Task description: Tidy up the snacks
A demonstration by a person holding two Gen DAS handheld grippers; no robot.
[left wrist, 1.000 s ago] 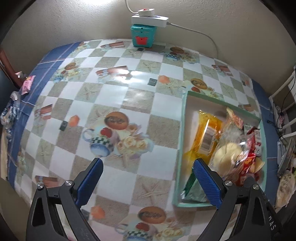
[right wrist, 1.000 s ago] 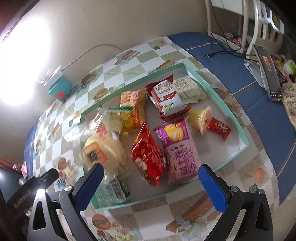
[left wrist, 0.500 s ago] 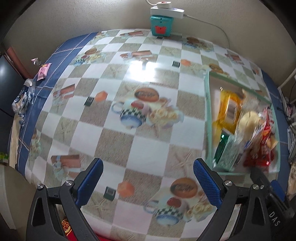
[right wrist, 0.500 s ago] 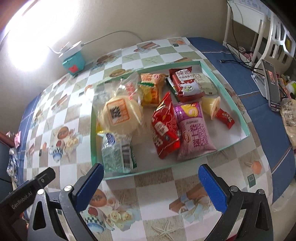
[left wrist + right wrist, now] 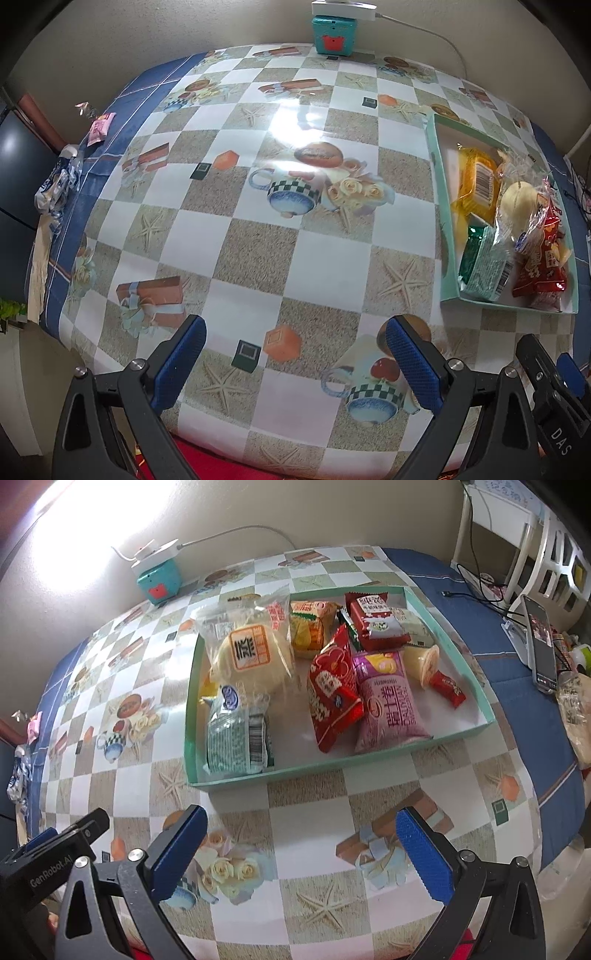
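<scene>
A shallow teal tray [image 5: 484, 698] [image 5: 441, 229] holds several snacks: a round bun in clear wrap [image 5: 251, 653], a green packet [image 5: 236, 744] [image 5: 482, 264], a red bag [image 5: 330, 692] [image 5: 539, 269], a pink bag [image 5: 389, 701], an orange packet [image 5: 308, 627] [image 5: 478, 181], a jelly cup [image 5: 423, 661] and a small red candy [image 5: 447, 688]. My right gripper [image 5: 303, 853] is open above the tablecloth in front of the tray, holding nothing. My left gripper [image 5: 295, 360] is open near the table's front edge, left of the tray, also with nothing in it.
The patterned tablecloth [image 5: 258, 240] covers the table. A teal box with a white power strip [image 5: 159, 579] [image 5: 334, 29] sits by the wall. A phone on a stand [image 5: 539, 642] is on the right. A pink wrapper [image 5: 99, 129] and crumpled foil [image 5: 55, 184] lie at the left edge.
Both grippers have drawn back from the tray toward the table's front edge. The tray now looks farther away in both views. Both stay open.
</scene>
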